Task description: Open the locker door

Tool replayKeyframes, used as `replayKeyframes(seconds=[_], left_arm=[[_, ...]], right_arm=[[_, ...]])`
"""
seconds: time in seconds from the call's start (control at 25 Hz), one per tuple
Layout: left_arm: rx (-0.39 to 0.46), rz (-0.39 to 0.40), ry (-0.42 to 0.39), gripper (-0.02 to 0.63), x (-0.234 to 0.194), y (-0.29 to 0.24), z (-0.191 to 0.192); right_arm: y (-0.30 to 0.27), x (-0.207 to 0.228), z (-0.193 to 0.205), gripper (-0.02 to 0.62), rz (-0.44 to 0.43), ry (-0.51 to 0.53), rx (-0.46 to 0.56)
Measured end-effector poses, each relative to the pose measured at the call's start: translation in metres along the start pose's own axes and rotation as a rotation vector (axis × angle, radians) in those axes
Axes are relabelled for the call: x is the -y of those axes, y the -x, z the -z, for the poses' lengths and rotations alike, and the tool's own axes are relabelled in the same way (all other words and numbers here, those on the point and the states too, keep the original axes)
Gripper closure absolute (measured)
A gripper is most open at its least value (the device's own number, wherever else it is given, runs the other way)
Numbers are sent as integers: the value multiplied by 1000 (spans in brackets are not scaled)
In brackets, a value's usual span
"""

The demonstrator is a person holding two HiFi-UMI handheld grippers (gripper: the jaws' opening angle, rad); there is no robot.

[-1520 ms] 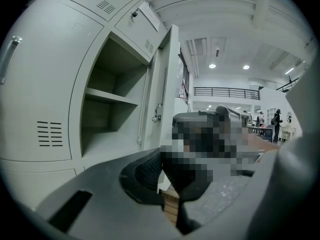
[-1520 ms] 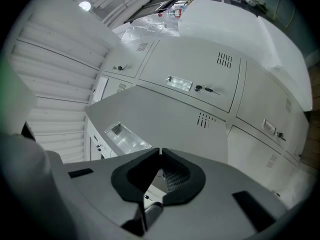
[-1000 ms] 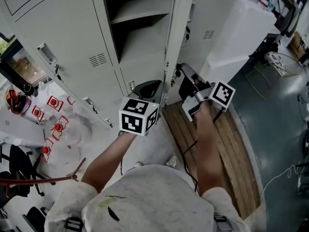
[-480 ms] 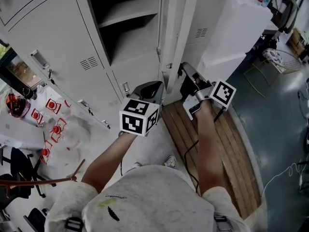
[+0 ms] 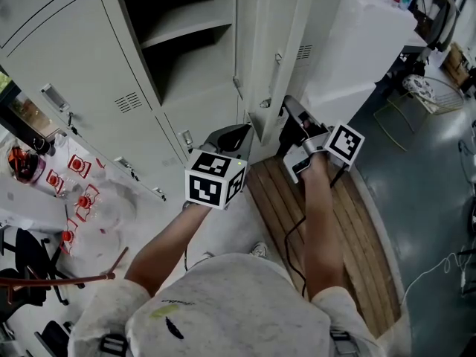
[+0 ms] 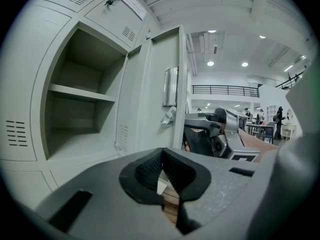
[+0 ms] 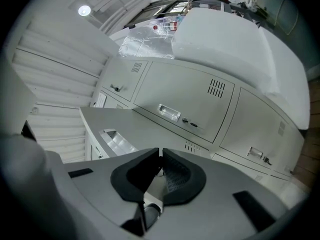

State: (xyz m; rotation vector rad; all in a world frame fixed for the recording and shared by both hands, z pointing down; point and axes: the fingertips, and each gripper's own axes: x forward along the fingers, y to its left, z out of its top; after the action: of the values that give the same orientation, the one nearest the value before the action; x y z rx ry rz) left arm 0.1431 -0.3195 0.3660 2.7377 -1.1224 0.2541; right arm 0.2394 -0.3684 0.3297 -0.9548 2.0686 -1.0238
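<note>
Workshop with a bank of grey lockers (image 5: 82, 58) along the back. Far left, white table (image 5: 22, 207) with small red items (image 5: 80, 197), too small to identify.

Change over the last second: door (image 5: 260, 36) swung wider. It was near edge-on to the head view, now its inner face and latch (image 5: 264, 103) showed. Compartment (image 5: 186, 21) fully exposed, one shelf (image 5: 182, 34), nothing on it. Both grippers sat at about the same place in frame. My read: door was already open and the task basically done, at most a last nudge left.

Left gripper (image 6: 161, 155) sat low in front of the compartment, just left of the door, jaws together, nothing between them. Right gripper (image 7: 160, 155) was just beside the door's outer face, jaws likewise closed and empty. Couldn't tell if it touched the panel.

Materials:
- Lockers and door: matt painted sheet steel, folded edges, flat panels.
- Vents (image 7: 216, 88): short louvred slots.
- Pull (image 7: 114, 139): bright metal recessed tray in the door face.
- Pads (image 6: 147, 171): black ribbed rubber, meeting in a V.
- Boards (image 5: 335, 229): slatted wood under the right arm.
- Floor (image 5: 431, 199): smooth grey-green with a slight sheen, far right.
</note>
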Motion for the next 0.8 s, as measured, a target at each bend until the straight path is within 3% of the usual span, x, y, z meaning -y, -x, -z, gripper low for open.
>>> replayKeyframes(seconds=[0.8], left_arm=[[11,-42,2,598,19,-37,-6]], right_arm=[[8,25,-45,572,32,-2,29]])
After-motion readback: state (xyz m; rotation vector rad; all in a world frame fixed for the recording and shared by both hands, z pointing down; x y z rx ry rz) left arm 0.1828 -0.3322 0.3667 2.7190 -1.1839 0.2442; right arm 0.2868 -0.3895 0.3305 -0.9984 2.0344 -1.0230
